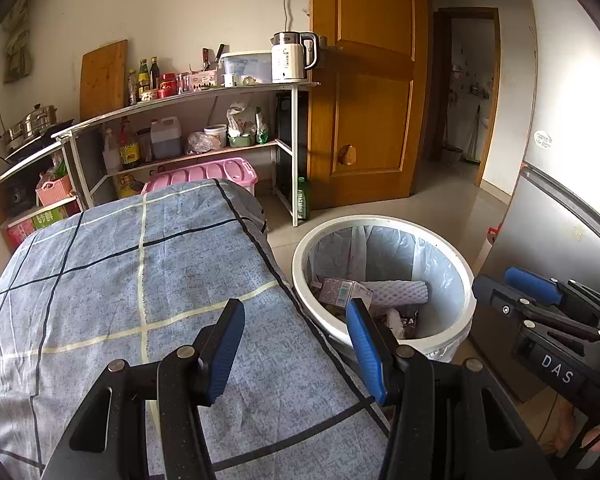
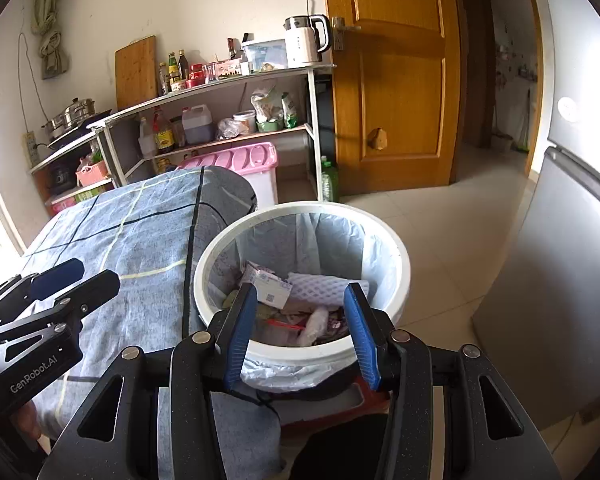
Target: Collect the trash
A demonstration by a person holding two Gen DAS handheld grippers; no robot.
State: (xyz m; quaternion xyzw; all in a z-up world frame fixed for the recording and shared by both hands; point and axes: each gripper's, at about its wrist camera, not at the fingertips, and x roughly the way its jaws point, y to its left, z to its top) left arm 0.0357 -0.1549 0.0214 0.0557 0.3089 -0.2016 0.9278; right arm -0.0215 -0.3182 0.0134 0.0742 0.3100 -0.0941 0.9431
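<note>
Here both tongs stand apart with nothing between the blue pads. The left tongs (image 1: 296, 344) hang over the edge of the table (image 1: 100, 280), which is covered with a blue checked cloth, and nothing lies on the cloth under them. The right tongs (image 2: 300, 328) hang just above the near rim of the bin (image 2: 400, 264), released and empty too.

The bin stands on the floor just beside the table. It is white, with a thin plastic liner (image 2: 340, 240) folded over its rim. Inside, the trash already collected is seen: a small carton (image 2: 266, 284), a white foam net (image 2: 324, 284), and some crumpled wrappers (image 2: 316, 324) lower down.

I judge that all these pieces are light. The carton is thin and half stiff; it will dent under pressure, so a grip across its flat sides is enough. The foam net is soft and springy, and the tongs may close on it anywhere. The wrappers are thin and slippery, so it is better to pinch a bunched part than a single edge.

If the bag must be taken out, the liner is the thing to handle. It is slack and tears easily. The best place to take hold is the folded part at the rim, at two opposite sides, one for each tongs. No more trash shows on the table in these views.
</note>
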